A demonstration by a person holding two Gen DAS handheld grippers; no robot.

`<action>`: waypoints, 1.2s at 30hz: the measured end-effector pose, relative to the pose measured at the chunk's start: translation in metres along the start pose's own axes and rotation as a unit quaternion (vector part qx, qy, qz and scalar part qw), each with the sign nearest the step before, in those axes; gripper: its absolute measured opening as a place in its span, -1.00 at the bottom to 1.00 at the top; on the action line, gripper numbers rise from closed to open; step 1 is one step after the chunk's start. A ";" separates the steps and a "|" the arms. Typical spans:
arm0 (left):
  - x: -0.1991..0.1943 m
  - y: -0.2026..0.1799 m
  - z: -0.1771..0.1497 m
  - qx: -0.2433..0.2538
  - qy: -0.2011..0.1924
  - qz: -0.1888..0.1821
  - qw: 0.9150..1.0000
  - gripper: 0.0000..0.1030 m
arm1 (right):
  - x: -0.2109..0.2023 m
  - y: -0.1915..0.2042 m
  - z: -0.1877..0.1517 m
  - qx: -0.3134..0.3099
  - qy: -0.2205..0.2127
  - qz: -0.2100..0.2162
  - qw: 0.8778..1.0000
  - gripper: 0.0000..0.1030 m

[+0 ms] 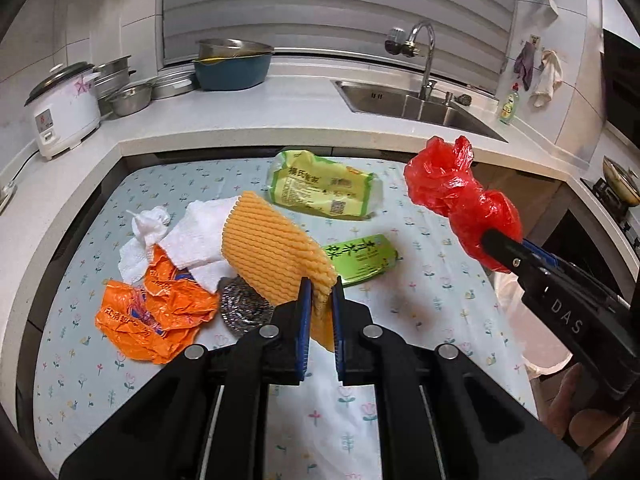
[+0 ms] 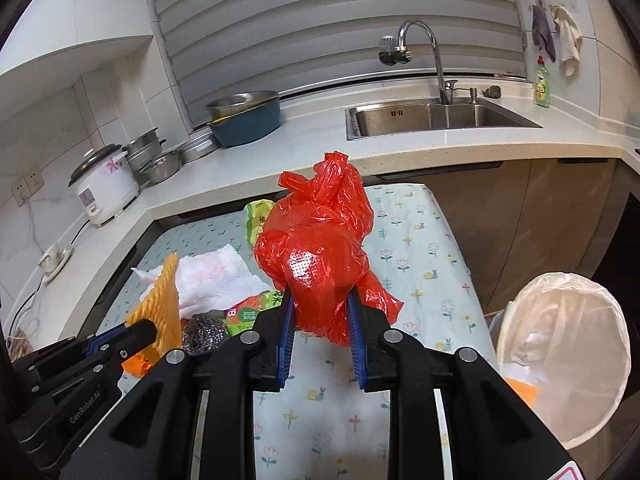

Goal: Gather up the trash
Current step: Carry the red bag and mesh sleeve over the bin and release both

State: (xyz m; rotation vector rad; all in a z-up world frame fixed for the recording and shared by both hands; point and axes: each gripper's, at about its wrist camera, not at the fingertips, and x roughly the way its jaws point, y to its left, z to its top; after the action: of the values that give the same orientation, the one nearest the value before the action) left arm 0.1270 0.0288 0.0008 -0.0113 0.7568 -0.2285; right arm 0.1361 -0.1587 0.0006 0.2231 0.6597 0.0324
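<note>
My left gripper (image 1: 320, 286) is shut on a yellow ribbed foam sleeve (image 1: 272, 248) and holds it above the table; the sleeve also shows in the right wrist view (image 2: 160, 304). My right gripper (image 2: 320, 300) is shut on a crumpled red plastic bag (image 2: 316, 248), lifted over the table; the bag also shows in the left wrist view (image 1: 460, 200). On the floral tablecloth (image 1: 432, 280) lie white paper towels (image 1: 188, 232), an orange plastic bag (image 1: 148, 316), a steel scourer (image 1: 244, 308), a large green wrapper (image 1: 320, 188) and a small green wrapper (image 1: 360, 260).
A bin lined with a white bag (image 2: 568, 344) stands on the floor right of the table, with some trash inside. Behind the table runs a counter with a rice cooker (image 1: 64, 112), pots (image 1: 128, 92), a blue basin (image 1: 232, 68) and a sink (image 1: 416, 104).
</note>
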 end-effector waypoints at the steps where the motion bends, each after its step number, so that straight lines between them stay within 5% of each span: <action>1: -0.001 -0.008 0.001 0.004 -0.001 -0.006 1.000 -0.82 | -0.005 -0.007 -0.001 0.004 -0.003 -0.004 1.000 -0.56; 23: -0.004 -0.160 -0.004 0.100 0.000 -0.084 0.991 -0.82 | -0.069 -0.137 -0.039 0.092 -0.012 -0.080 0.992 -0.56; 36: 0.019 -0.229 -0.011 0.148 0.037 -0.151 0.977 -0.82 | -0.082 -0.190 -0.059 0.130 -0.007 -0.123 0.984 -0.56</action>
State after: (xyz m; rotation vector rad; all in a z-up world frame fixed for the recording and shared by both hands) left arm 0.0869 -0.1974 0.0015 0.1671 0.7867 -0.6338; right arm 0.0271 -0.3408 -0.0362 0.3901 0.6727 -0.2945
